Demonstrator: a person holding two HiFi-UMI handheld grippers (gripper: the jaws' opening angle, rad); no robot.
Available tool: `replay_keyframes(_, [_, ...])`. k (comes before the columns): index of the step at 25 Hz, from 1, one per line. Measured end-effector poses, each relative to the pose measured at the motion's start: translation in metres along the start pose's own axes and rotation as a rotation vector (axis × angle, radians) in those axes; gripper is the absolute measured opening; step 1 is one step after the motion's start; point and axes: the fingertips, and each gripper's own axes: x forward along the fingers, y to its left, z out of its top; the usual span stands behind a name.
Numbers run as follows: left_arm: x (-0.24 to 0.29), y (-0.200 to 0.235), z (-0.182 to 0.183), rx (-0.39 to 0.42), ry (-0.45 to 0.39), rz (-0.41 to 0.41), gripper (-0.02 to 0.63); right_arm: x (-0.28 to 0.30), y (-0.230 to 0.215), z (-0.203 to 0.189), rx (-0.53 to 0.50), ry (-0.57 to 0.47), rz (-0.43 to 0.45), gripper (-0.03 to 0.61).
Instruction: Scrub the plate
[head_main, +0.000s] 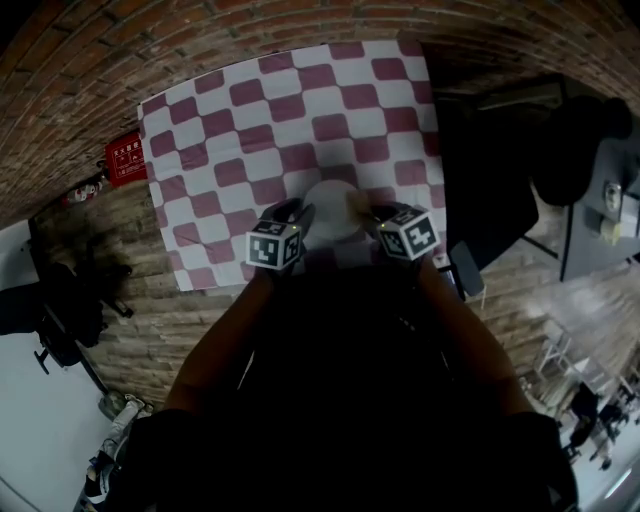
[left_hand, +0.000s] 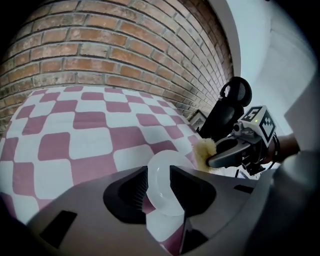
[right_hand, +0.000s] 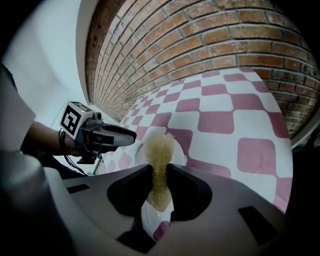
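A small white plate (head_main: 328, 208) lies on the pink-and-white checked cloth (head_main: 300, 110), near its front edge and between my two grippers. My left gripper (head_main: 300, 212) is at the plate's left rim. In the left gripper view the plate (left_hand: 162, 187) sits between the spread jaws of that gripper (left_hand: 159, 182), and the pads do not press on it. My right gripper (head_main: 365, 215) is shut on a yellow sponge (right_hand: 160, 150), which sticks out past the fingertips above the plate (right_hand: 149, 217). From the left gripper view the sponge (left_hand: 205, 150) hangs just right of the plate.
The cloth covers a small table in front of a brick surface (head_main: 200, 40). A red sign (head_main: 126, 160) lies left of the table. A black chair (head_main: 485, 200) and a grey desk (head_main: 600, 220) stand to the right. Dark gear (head_main: 70, 300) sits at the left.
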Motion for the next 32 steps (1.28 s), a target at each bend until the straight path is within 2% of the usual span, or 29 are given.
replay_keyframes(12, [0.032, 0.016, -0.017, -0.049, 0.105, 0.011, 0.143, 0.033, -0.021, -0.025, 0.037, 0.135, -0.016, 0.077])
replay_keyframes(17, [0.036, 0.019, -0.019, -0.078, 0.122, 0.002, 0.152, 0.04, -0.03, -0.026, 0.038, 0.153, -0.025, 0.078])
replay_keyframes(25, [0.038, 0.005, -0.02, -0.111, 0.124, -0.066, 0.153, 0.043, -0.033, -0.023, 0.026, 0.134, -0.021, 0.078])
replay_keyframes(27, [0.039, 0.0, -0.022, -0.122, 0.127, -0.089, 0.136, 0.043, -0.033, -0.024, 0.029, 0.13, -0.02, 0.077])
replay_keyframes(29, [0.038, -0.004, -0.022, -0.143, 0.11, -0.097, 0.078, 0.042, -0.032, -0.024, 0.029, 0.129, -0.021, 0.077])
replay_keyframes(32, [0.035, -0.006, -0.022, -0.19, 0.08, -0.102, 0.061, 0.042, -0.033, -0.026, 0.028, 0.125, -0.043, 0.077])
